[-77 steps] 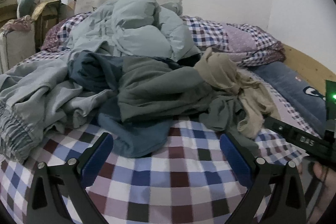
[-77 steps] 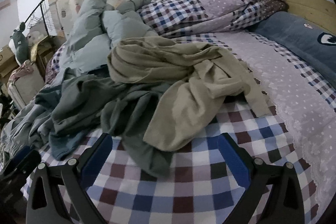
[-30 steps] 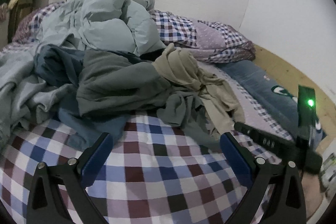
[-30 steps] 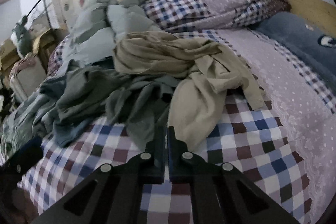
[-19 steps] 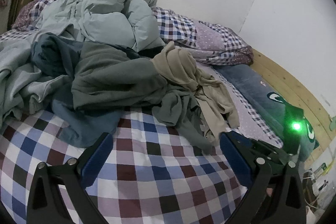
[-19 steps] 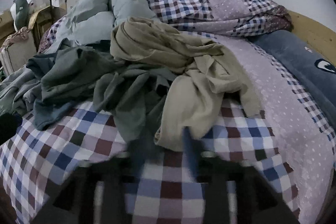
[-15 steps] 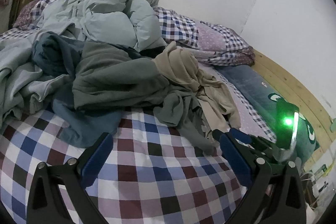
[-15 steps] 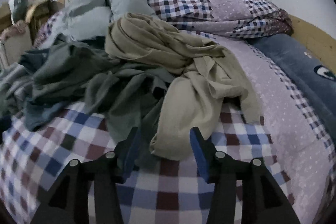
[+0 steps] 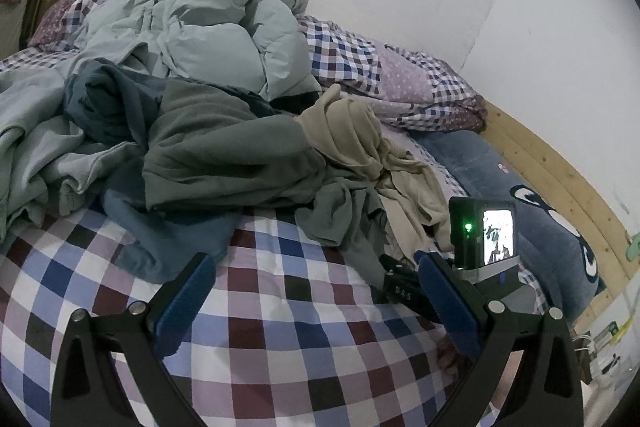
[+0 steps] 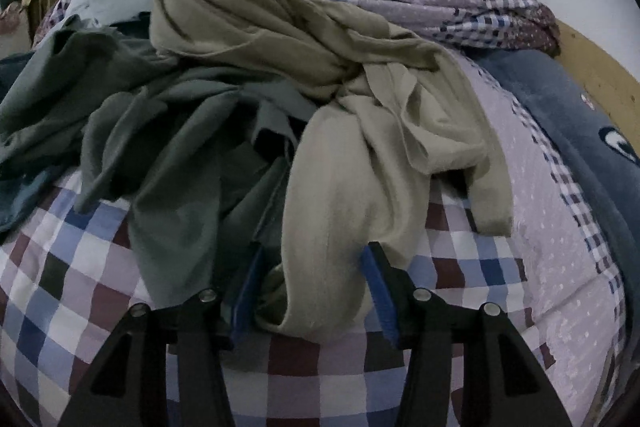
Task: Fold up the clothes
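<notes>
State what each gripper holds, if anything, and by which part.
Nothing is held yet. The right gripper is open, straddling the beige garment's lower hanging end. The left gripper is open over the checked bedspread.

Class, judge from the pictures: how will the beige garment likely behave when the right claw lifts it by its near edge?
The beige garment is crumpled and twisted, so it will likely hang floppy. It overlaps the grey-green garment, so it may drag that along. The right claw stands open around its hem; thin cloth could slip.

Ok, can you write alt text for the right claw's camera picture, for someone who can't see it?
The open right claw straddles the hanging end of a crumpled beige garment. It lies beside a grey-green garment on a checked bedspread.
</notes>
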The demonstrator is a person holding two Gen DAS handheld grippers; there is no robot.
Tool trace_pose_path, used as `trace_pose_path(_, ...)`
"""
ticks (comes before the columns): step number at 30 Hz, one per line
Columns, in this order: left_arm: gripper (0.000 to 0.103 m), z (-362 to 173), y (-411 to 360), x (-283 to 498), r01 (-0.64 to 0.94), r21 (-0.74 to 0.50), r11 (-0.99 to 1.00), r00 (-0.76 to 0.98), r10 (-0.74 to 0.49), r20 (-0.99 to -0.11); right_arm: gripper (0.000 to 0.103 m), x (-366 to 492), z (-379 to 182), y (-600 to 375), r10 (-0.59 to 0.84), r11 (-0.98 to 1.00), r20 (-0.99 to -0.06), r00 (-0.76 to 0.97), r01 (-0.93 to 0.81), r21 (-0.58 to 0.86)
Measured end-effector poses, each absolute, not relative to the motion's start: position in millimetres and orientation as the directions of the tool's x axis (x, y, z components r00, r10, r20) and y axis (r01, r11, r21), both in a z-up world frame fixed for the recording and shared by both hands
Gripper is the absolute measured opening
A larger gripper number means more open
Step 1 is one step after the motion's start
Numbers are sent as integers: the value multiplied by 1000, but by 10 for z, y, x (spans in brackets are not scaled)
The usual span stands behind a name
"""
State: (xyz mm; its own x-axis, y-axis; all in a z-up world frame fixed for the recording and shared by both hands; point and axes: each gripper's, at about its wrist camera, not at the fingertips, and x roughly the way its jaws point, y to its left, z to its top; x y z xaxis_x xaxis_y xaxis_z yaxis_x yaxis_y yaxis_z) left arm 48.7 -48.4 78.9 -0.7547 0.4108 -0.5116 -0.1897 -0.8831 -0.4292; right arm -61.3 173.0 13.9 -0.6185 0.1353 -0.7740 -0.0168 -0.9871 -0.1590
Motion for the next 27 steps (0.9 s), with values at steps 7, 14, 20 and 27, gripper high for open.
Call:
trace_pose_path(7,103,807,-492,496,-194,-438,-878,-755,419,-504,12,-516,215,2047,124,-991,-780,-613,-117,-66)
trace_pose_path(14,103,829,-431,520,-223,-443,-869,-752,442,-489,10,-342,280,2323,46,-988,-776,-629,-142,57)
trace_pose_path(20,103,822,-332,507,-248,-465,-850,-734,478,-482,8,-204,288,2387,-39,-984,-762,-646,-106,141)
trace_pose_path(27,103,811,-219,489,-278,-499,-821,-708,526,-471,7,149,544,2180,-125,-982,-697,-706,-14,191)
